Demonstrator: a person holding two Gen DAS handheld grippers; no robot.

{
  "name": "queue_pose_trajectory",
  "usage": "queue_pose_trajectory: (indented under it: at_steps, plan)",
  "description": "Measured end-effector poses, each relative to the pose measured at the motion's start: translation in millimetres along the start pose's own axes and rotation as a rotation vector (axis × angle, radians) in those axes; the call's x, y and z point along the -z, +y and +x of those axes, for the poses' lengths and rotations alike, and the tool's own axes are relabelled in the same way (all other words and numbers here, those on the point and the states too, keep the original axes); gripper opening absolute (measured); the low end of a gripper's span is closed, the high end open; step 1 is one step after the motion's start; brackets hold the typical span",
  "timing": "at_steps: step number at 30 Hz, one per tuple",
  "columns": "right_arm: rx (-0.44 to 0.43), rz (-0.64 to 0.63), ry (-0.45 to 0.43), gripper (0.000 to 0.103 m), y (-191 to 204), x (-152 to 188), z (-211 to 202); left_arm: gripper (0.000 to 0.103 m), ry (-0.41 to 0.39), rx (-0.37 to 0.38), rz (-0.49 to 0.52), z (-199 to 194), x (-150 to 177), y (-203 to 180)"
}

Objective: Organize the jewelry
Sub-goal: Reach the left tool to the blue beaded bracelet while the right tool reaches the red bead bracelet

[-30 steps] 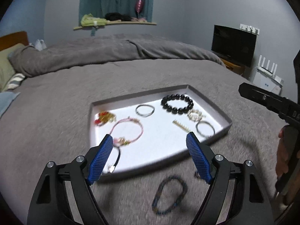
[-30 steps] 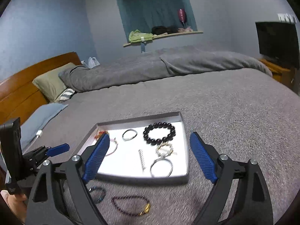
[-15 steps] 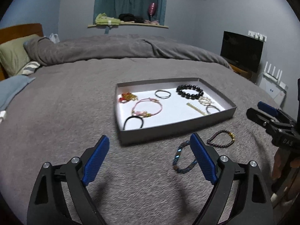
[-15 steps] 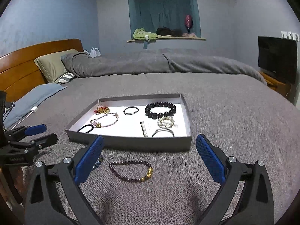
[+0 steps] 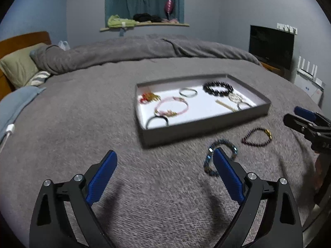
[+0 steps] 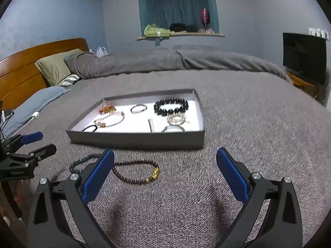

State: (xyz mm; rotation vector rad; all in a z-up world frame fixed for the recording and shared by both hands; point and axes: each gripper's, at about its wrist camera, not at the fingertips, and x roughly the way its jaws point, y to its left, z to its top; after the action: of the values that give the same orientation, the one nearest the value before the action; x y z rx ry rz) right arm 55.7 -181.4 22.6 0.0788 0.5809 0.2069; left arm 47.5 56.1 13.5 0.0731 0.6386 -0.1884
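Maroon bead bracelet (image 6: 136,171) with gold charm lies on the grey bedspread (image 6: 248,124), just before the tray (image 6: 136,139); blue bracelet (image 5: 220,157) beside it. Your left gripper (image 5: 164,165) and right gripper (image 6: 165,163) hover spread wide, empty. Lower right, straddle one strand, pinch gently.

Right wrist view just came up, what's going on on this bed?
A person is sorting jewelry into the grey tray. Most pieces lie inside it. The dark red bracelet and blue bracelet sit on the blanket in front. The left gripper and right gripper hover open, holding nothing.
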Motion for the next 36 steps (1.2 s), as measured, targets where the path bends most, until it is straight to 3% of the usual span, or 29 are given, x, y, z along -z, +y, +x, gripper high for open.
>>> queue_pose_trajectory:
  at_steps: [6, 13, 21, 25, 29, 32, 36]
  plan:
    - [-0.037, 0.011, 0.05, 0.098, -1.2, 3.2, 7.1, 0.093, 0.051, 0.038, 0.056, 14.5, 10.6, -18.7]
    - [-0.05, -0.033, 0.091, 0.098, 6.1, 9.8, 11.9, 0.093, 0.065, 0.098, 0.036, 18.9, 11.2, -25.7]
    - [-0.042, 0.005, 0.12, 0.096, 2.8, 9.3, 19.4, 0.093, 0.035, 0.071, 0.02, 16.5, 6.3, -27.7]
    - [-0.03, 0.002, 0.145, 0.075, 5.4, 10.8, 26.2, 0.09, 0.037, 0.076, 0.009, 18.1, -0.7, -27.5]
    - [-0.053, 0.021, 0.168, 0.06, 5.6, 11.4, 30.7, 0.062, 0.056, 0.101, 0.048, 21.0, -4.3, -37.2]
    - [-0.069, 0.021, 0.184, 0.048, 7.4, 12.4, 33.6, 0.051, 0.084, 0.123, 0.045, 27.0, -4.5, -37.7]
    - [-0.081, 0.024, 0.202, 0.044, 9.5, 12.2, 37.2, 0.036, 0.117, 0.151, 0.04, 35.4, -5.2, -35.9]
